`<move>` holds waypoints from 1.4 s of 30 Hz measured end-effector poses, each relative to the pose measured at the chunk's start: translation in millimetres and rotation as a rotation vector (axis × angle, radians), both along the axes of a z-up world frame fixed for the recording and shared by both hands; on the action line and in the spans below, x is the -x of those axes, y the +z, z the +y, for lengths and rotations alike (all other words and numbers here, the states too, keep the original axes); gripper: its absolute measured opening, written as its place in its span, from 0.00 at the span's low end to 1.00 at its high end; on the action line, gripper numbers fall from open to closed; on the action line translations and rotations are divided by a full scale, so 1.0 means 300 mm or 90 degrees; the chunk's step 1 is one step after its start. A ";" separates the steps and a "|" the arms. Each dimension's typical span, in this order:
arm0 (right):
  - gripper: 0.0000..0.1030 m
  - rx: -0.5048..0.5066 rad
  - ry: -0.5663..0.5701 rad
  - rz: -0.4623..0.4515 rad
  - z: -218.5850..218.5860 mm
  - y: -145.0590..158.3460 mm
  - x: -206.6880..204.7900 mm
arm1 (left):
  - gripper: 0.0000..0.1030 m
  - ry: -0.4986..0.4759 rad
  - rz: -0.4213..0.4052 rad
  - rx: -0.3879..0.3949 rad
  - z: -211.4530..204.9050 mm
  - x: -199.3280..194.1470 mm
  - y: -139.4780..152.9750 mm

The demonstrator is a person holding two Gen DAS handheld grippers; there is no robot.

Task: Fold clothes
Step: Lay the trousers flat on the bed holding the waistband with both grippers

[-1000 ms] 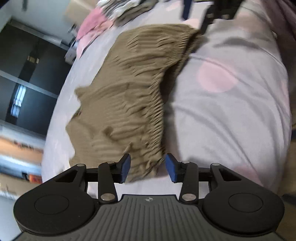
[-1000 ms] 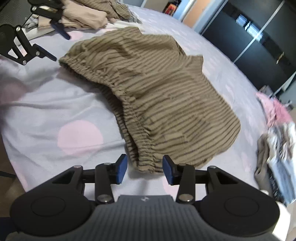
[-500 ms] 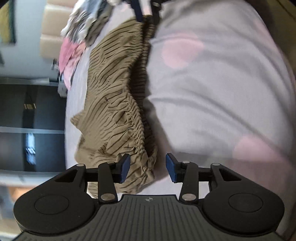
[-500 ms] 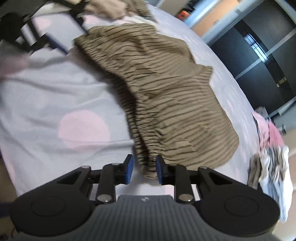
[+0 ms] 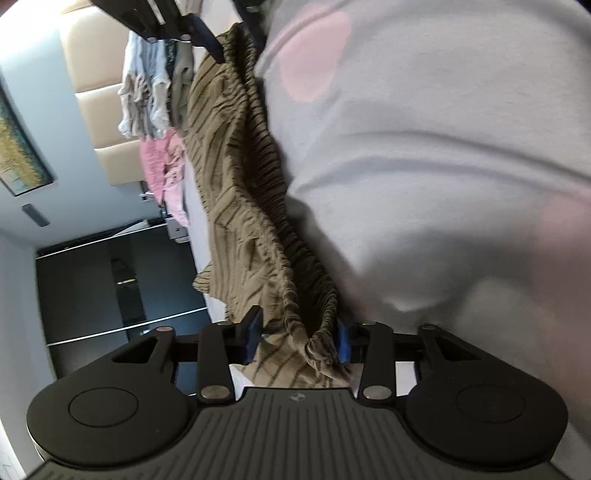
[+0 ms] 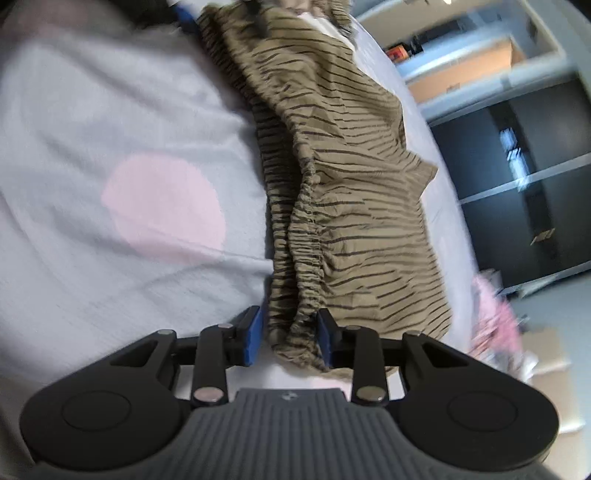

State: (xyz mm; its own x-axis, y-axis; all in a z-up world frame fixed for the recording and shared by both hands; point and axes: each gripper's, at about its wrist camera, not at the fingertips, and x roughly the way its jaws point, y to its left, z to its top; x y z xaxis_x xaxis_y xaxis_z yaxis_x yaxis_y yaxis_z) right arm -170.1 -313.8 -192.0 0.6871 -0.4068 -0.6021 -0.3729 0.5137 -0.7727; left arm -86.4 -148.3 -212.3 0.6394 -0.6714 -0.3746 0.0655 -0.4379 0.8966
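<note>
Olive-brown striped shorts [image 5: 240,177] with a gathered elastic waistband lie stretched along the grey bed sheet [image 5: 424,147] with pink dots. My left gripper [image 5: 297,339] has one end of the waistband bunched between its blue pads, the jaws still set wide around the cloth. My right gripper [image 6: 288,338] is shut on the other end of the waistband of the shorts [image 6: 351,184]. The right gripper also shows at the top of the left wrist view [image 5: 166,22].
A pile of other clothes, pink [image 5: 164,173] and pale striped [image 5: 147,96], lies at the far end of the bed by a beige headboard [image 5: 96,110]. Dark wardrobe doors [image 6: 535,166] stand beyond the bed. A pink garment [image 6: 495,317] sits at right.
Both grippers moved onto the waistband ends. The right gripper closed on the cloth; the left one has the cloth between its pads. Both views rolled as the shorts were pulled straight.
</note>
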 end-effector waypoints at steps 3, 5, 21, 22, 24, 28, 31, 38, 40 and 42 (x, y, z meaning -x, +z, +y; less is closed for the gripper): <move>0.34 0.067 0.046 -0.009 0.012 -0.030 0.018 | 0.30 0.019 0.015 0.044 -0.030 0.002 0.033; 0.31 0.072 0.045 -0.019 0.010 -0.021 0.018 | 0.17 0.057 0.056 0.075 -0.059 0.005 0.075; 0.09 -0.144 -0.042 -0.065 -0.111 0.325 0.027 | 0.06 0.409 0.619 0.196 -0.095 -0.102 0.541; 0.09 -0.154 -0.035 -0.056 -0.114 0.351 0.045 | 0.06 0.408 0.630 0.179 -0.080 -0.086 0.557; 0.09 -0.177 -0.014 -0.024 -0.124 0.392 0.074 | 0.06 0.407 0.658 0.135 -0.044 -0.069 0.577; 0.09 -0.212 0.024 0.044 -0.141 0.418 0.113 | 0.06 0.421 0.701 0.054 0.021 -0.055 0.534; 0.09 -0.201 0.031 0.070 -0.131 0.361 0.084 | 0.06 0.421 0.645 0.016 0.001 -0.041 0.439; 0.10 -0.148 -0.003 0.093 -0.121 0.191 -0.013 | 0.17 0.352 0.449 -0.015 -0.030 -0.012 0.254; 0.10 -0.148 -0.012 0.100 -0.129 0.166 -0.026 | 0.30 0.303 0.374 -0.029 -0.011 0.014 0.226; 0.10 -0.149 -0.015 0.101 -0.131 0.154 -0.025 | 0.44 0.240 0.304 -0.026 0.026 0.047 0.209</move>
State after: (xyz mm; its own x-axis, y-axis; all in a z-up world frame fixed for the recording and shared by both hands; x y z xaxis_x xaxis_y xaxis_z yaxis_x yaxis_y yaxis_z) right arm -162.6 -353.0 -145.9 0.5685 -0.2593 -0.7808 -0.4655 0.6811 -0.5651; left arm -100.4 -140.6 -149.4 0.5852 -0.4103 -0.6994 0.6137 -0.3396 0.7128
